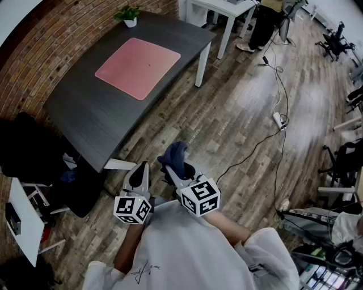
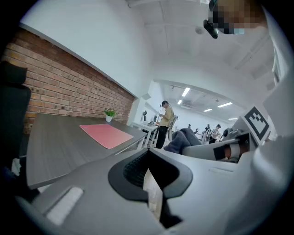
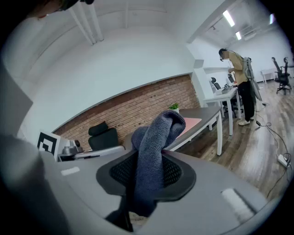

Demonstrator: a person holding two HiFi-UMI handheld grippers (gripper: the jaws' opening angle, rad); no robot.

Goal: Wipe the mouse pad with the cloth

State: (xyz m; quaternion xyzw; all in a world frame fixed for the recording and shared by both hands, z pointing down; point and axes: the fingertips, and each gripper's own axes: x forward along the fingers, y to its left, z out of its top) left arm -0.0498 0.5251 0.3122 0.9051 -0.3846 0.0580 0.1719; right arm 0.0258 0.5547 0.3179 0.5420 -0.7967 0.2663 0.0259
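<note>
The pink mouse pad (image 1: 138,67) lies flat on a dark table (image 1: 85,113), far ahead of both grippers; it also shows as the mouse pad (image 2: 106,134) and, partly hidden, the mouse pad (image 3: 193,122). A dark blue cloth (image 1: 173,154) sticks up from my right gripper (image 1: 180,170), which is shut on it. In the right gripper view the cloth (image 3: 158,133) fills the gap of the right gripper (image 3: 151,170). My left gripper (image 1: 140,170) hangs beside it over the wooden floor, short of the table's near edge. The left gripper (image 2: 149,158) is shut and holds nothing; the cloth (image 2: 181,139) appears to its right.
A small potted plant (image 1: 128,15) stands at the table's far corner. A white desk (image 1: 224,8) and a standing person (image 1: 265,22) are beyond it. A black chair (image 1: 28,153) sits left of the table. A cable and power strip (image 1: 278,119) lie on the floor at right.
</note>
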